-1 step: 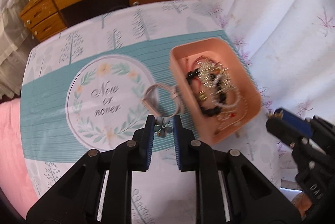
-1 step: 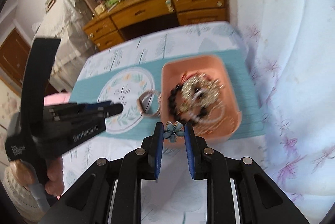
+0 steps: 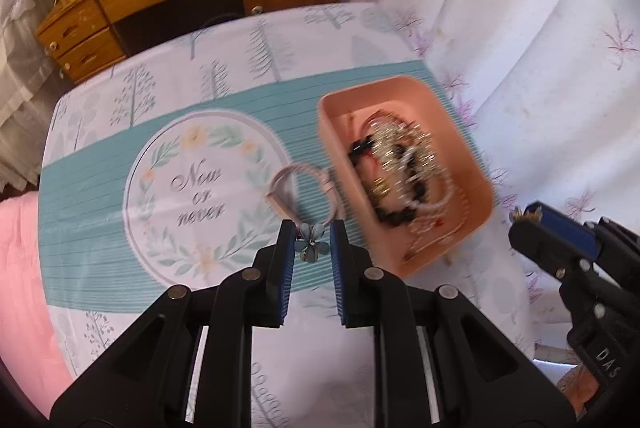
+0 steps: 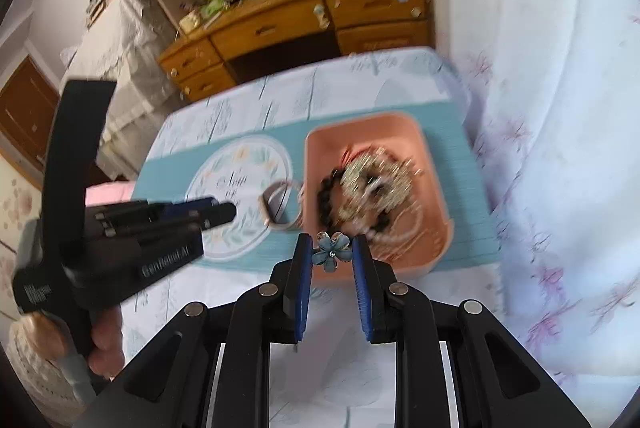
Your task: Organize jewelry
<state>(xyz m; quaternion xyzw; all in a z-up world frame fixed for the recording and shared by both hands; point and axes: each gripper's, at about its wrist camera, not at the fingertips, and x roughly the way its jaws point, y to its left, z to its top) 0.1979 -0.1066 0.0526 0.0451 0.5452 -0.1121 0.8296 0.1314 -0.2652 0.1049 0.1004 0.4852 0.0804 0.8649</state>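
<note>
In the left wrist view, the left gripper has its fingers narrow, pinching a blue flower ornament in the air, just left of the near corner of the pink tray. The tray stands on the bench and already holds a tangle of beads and chains. A pale bracelet lies on the cloth, just beside the tray's left wall. The right gripper hovers to the right of the tray with something small and golden at its tip; what it is cannot be told here.

In the right wrist view, the right gripper is also narrow, on a second blue flower ornament, above the tray's near edge.

The step in hand seems to be carrying the flowers to the tray. The next move probably calls for bringing each one over the tray's inside and opening the fingers low, so that it does not bounce out.
</note>
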